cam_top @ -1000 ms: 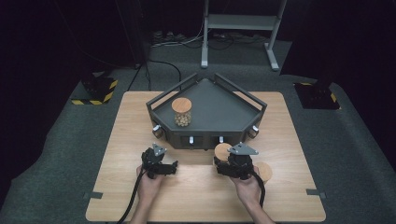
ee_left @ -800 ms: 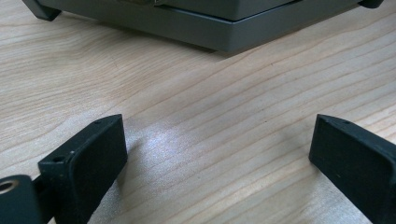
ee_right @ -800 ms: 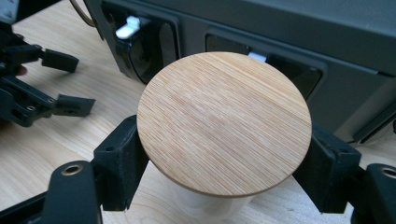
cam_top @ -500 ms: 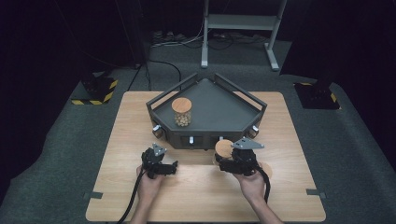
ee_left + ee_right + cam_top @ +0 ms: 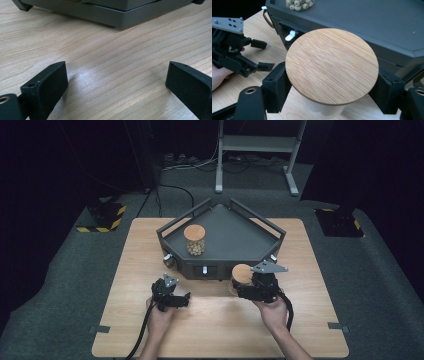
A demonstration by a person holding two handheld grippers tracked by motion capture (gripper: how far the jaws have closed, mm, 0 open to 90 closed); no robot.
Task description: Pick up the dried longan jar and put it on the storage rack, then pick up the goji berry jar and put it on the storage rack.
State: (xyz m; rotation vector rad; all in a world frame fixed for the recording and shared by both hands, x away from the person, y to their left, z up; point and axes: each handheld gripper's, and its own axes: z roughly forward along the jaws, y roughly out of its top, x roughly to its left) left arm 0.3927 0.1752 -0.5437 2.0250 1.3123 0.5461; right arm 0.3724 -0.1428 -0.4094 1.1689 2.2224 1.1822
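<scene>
The right gripper (image 5: 329, 82) squeezes a wooden-lidded jar (image 5: 332, 66). The left gripper (image 5: 116, 82), at its nine o'clock, gapes wide and holds nothing.

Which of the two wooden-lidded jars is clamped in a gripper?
The jar at the tray's front edge, gripped below its lid by the right gripper. The other jar, holding pale beads, stands free inside the dark tray.

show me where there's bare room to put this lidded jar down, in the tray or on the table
The tray floor is bare right of the bead jar, up to its right rail. The table is bare along its right side and near edge. It is crowded in front of the tray, where the left tool and the right tool, gripping the lidded jar, sit.
</scene>
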